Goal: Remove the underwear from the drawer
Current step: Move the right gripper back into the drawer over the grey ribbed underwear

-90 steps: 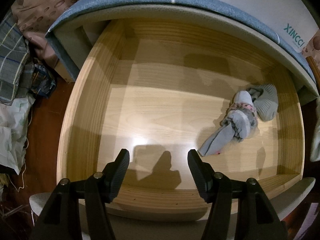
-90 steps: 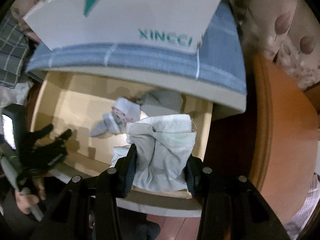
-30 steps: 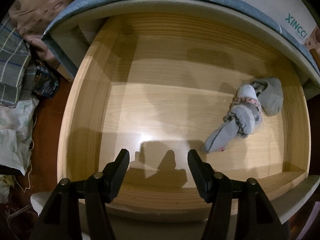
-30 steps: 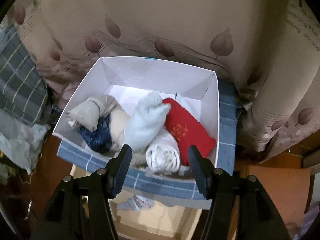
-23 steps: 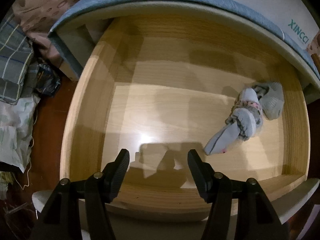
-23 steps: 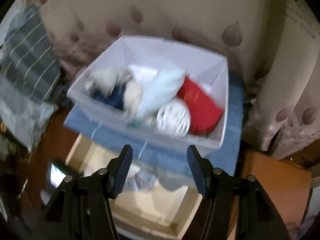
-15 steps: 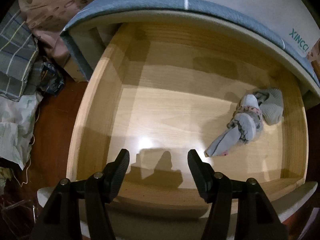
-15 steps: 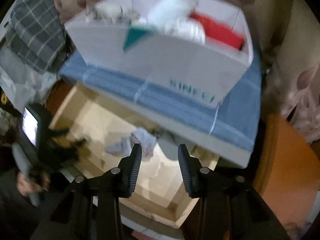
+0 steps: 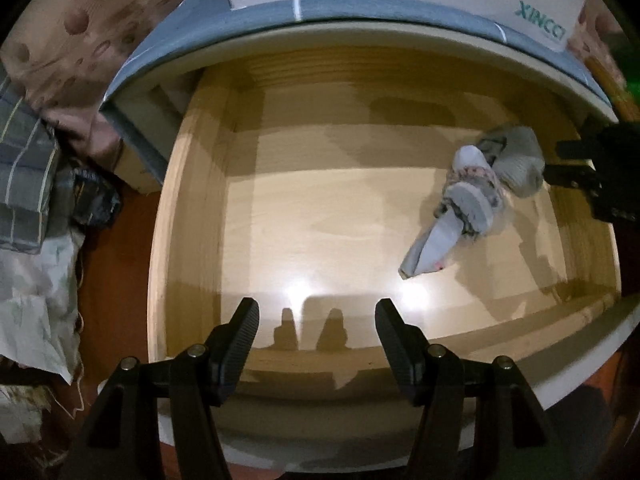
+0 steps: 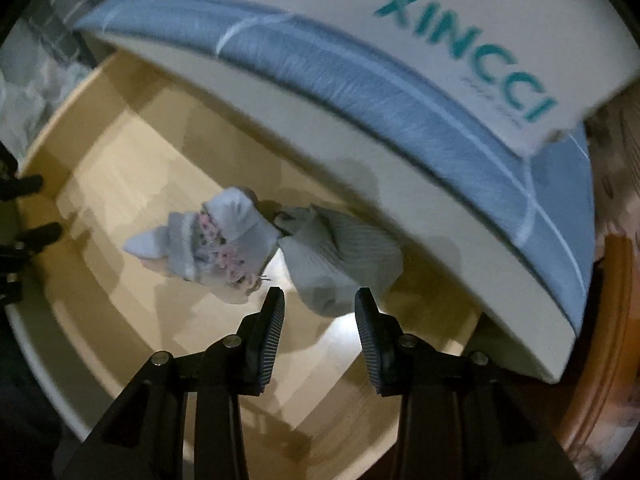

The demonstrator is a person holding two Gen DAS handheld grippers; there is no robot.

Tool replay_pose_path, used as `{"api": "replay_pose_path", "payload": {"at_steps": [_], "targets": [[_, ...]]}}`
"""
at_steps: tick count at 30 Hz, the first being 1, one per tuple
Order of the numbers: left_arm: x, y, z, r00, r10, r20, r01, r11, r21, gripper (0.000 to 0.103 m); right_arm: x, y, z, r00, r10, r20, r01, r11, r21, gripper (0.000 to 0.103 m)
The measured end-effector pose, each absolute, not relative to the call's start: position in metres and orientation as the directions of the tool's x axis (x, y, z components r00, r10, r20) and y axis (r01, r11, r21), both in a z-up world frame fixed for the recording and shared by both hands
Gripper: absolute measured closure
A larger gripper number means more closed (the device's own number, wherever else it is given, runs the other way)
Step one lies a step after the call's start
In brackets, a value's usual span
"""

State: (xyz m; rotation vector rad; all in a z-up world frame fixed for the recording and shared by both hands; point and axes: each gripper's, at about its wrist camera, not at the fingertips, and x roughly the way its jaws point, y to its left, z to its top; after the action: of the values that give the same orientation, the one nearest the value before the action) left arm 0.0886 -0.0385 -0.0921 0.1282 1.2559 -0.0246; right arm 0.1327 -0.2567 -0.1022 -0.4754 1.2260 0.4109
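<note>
Moved: right gripper (image 10: 319, 303) down from white cardboard box (image 10: 460, 12) into wooden drawer (image 9: 188, 208), fingers narrowed, empty.
Left gripper (image 9: 316, 314): open, empty.
Remaining: grey ribbed underwear (image 10: 340, 256), floral-banded bundle (image 10: 216, 240), drawer's far right.

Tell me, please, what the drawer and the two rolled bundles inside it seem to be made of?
The drawer: pale wood, probably varnished, as grain lines and a bright glare show. The grey bundle: ribbed knit fabric, likely cotton. The light bundle: soft cloth with a pink flowered band, the fibre unclear.
</note>
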Motion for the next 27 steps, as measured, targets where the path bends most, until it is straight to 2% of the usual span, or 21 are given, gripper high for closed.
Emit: {"api": "replay_pose_path", "payload": {"at_steps": [13, 18, 21, 25, 27], "targets": [[0.088, -0.032, -0.094, 0.286, 0.012, -0.958, 0.086, 0.996, 0.038, 0.041, 0.144, -0.239, -0.139, 0.352, -0.039, -0.935, -0.591, 0.765, -0.255, 0.068], [0.088, -0.031, -0.095, 0.283, 0.002, -0.959, 0.092, 0.995, 0.030, 0.041, 0.146, -0.231, -0.150, 0.367, -0.060, -0.928, -0.621, 0.727, -0.293, 0.060], [0.089, -0.029, -0.096, 0.279, -0.006, -0.960, 0.089, 0.996, 0.019, 0.041, 0.148, -0.228, -0.154, 0.378, -0.069, -0.923, -0.626, 0.715, -0.310, 0.058], [0.091, -0.027, -0.097, 0.273, -0.015, -0.962, 0.084, 0.996, 0.008, 0.041, 0.151, -0.229, -0.158, 0.388, -0.090, -0.917, -0.624, 0.706, -0.334, 0.060], [0.091, -0.026, -0.098, 0.269, -0.017, -0.963, 0.081, 0.997, 0.006, 0.041, 0.153, -0.230, -0.158, 0.388, -0.099, -0.916, -0.619, 0.708, -0.339, 0.067]]}}
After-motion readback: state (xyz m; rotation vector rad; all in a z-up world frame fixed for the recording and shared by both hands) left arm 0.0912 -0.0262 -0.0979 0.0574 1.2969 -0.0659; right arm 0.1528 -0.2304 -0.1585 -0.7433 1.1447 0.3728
